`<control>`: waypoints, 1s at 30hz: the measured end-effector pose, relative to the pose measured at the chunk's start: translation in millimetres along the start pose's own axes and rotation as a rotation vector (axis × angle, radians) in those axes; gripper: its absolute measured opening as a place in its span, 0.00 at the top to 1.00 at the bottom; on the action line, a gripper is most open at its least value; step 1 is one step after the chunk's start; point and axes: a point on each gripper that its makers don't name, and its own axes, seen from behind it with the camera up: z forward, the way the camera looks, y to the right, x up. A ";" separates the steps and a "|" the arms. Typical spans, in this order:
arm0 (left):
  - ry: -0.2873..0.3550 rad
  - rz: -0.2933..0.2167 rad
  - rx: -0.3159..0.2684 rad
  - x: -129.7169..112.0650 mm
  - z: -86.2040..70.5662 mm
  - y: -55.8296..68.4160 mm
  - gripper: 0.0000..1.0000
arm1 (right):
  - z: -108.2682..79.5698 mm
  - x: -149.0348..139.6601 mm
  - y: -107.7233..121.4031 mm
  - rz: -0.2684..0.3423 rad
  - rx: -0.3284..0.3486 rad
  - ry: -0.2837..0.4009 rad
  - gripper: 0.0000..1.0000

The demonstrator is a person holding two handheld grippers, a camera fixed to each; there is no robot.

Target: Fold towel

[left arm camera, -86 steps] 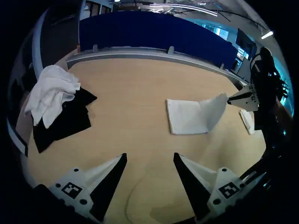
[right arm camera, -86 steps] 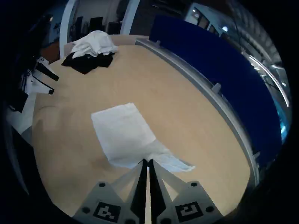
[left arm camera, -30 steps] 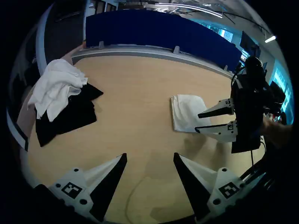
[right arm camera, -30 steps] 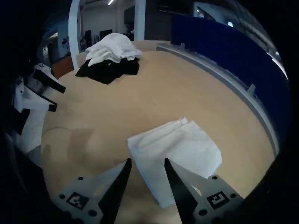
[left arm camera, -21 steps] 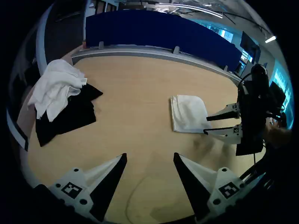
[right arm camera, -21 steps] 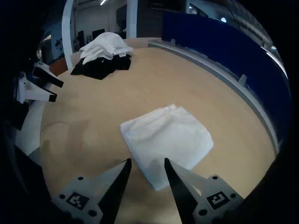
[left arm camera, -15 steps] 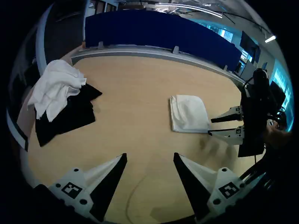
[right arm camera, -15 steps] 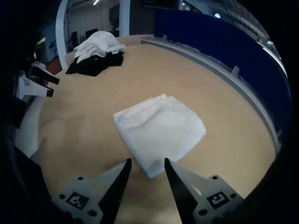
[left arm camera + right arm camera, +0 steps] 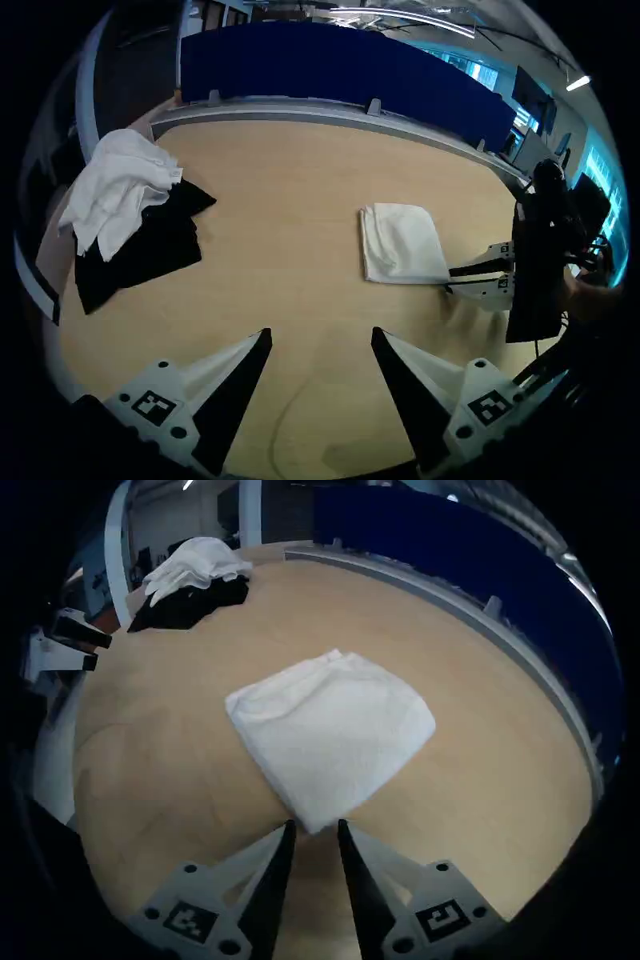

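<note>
The left gripper (image 9: pixel 320 364), white plastic with black-faced pointed fingers (image 9: pixel 232 376), is pointing forward and slightly down, its fingers standing wide apart and gripping nothing. The right gripper (image 9: pixel 314 836), of the same white and black build, is tilting downward, its fingers (image 9: pixel 272 872) sitting only narrowly apart with a slim gap showing between the tips. A person's hand (image 9: pixel 596 288) is holding it from behind.

Pale wooden table (image 9: pixel 280 200), blue partition (image 9: pixel 336 64)
</note>
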 end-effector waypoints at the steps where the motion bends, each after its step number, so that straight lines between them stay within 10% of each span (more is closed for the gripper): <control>1: 0.000 -0.001 0.000 0.0 -0.1 0.2 0.07 | 0.2 -0.4 -0.3 0.002 0.003 0.000 0.67; 12: 0.000 -0.002 0.002 -2.5 3.1 -0.8 0.07 | 1.5 -0.6 -1.0 0.009 0.009 0.012 0.94; 30: 0.010 0.003 -0.012 3.1 -1.5 3.5 0.07 | -34.8 55.6 19.1 -0.038 -0.050 0.135 0.96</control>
